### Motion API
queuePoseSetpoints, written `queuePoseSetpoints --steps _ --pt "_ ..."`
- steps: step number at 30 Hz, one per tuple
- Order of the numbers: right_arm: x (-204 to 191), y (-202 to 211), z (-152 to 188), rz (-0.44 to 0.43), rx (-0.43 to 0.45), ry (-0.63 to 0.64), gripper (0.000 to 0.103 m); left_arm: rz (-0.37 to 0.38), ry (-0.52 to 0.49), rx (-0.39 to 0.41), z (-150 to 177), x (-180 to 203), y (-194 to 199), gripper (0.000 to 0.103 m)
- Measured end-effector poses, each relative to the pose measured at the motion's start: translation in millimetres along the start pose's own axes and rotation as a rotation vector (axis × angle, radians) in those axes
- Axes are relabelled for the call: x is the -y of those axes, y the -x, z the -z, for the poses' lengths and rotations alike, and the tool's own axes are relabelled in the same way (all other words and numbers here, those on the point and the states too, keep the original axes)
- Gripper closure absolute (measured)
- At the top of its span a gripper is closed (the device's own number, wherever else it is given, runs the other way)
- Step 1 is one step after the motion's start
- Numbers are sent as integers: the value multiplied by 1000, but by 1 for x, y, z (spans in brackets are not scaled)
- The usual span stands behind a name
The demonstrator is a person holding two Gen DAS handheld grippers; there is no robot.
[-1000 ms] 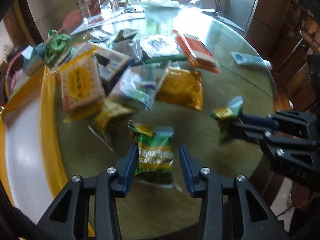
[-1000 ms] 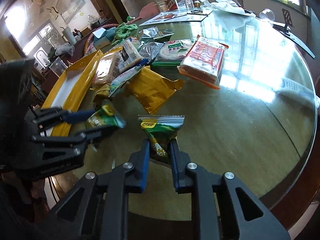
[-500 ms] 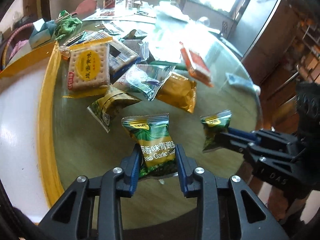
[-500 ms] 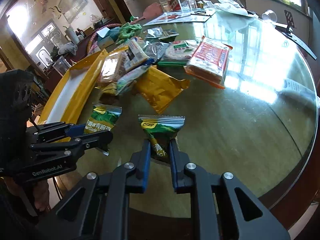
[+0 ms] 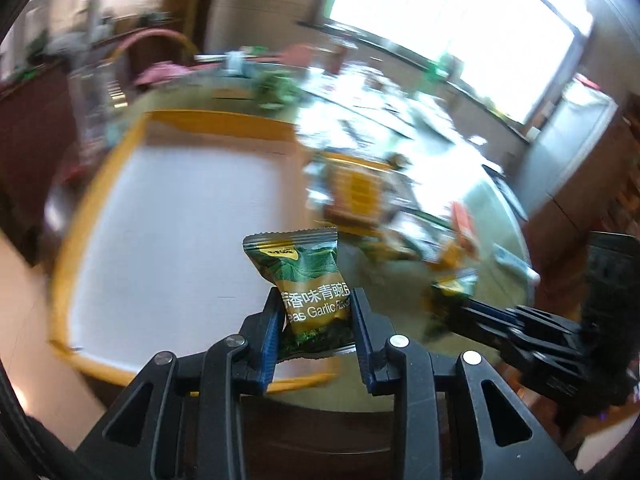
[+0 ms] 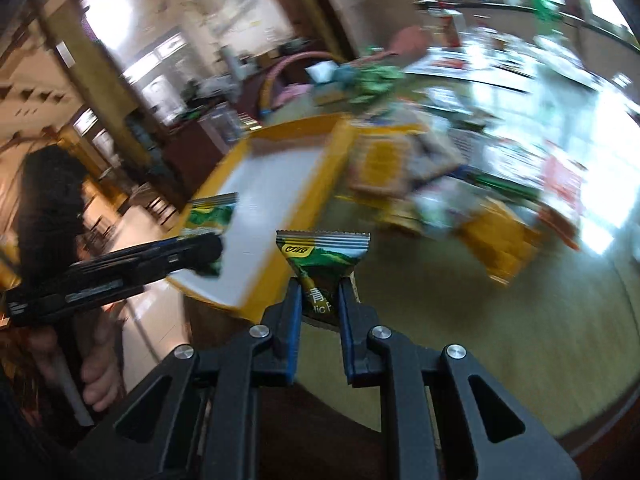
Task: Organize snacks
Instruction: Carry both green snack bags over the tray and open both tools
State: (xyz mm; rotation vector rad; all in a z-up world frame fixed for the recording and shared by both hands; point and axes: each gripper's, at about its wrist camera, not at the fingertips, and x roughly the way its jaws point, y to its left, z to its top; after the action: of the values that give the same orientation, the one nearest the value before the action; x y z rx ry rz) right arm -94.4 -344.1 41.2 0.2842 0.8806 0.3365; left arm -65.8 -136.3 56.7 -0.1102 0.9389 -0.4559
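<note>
Evidently light, crinkly: green pea packet (image 5: 310,284)
Left gripper (image 5: 316,320): pinching its lower half
Right gripper (image 6: 318,300): clamps second packet (image 6: 320,258)

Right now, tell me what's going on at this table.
A person is sorting snacks with two handheld grippers. The left gripper is clamped on a green garlic pea packet, held over the yellow-rimmed tray. The right gripper grips a second green packet near the tray's edge. The other snacks lie piled on the table.
</note>
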Motion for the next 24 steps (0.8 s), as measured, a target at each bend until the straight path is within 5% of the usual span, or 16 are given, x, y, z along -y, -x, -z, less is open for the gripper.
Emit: queuePoseSetpoints --steps 9,24 --pt "-75 -92 -21 -60 -137 142 84 -80 126 4 8 -62 -7 71" --pt "-88 -149 -9 24 -255 180 83 -159 141 -77 21 -90 -29 69"
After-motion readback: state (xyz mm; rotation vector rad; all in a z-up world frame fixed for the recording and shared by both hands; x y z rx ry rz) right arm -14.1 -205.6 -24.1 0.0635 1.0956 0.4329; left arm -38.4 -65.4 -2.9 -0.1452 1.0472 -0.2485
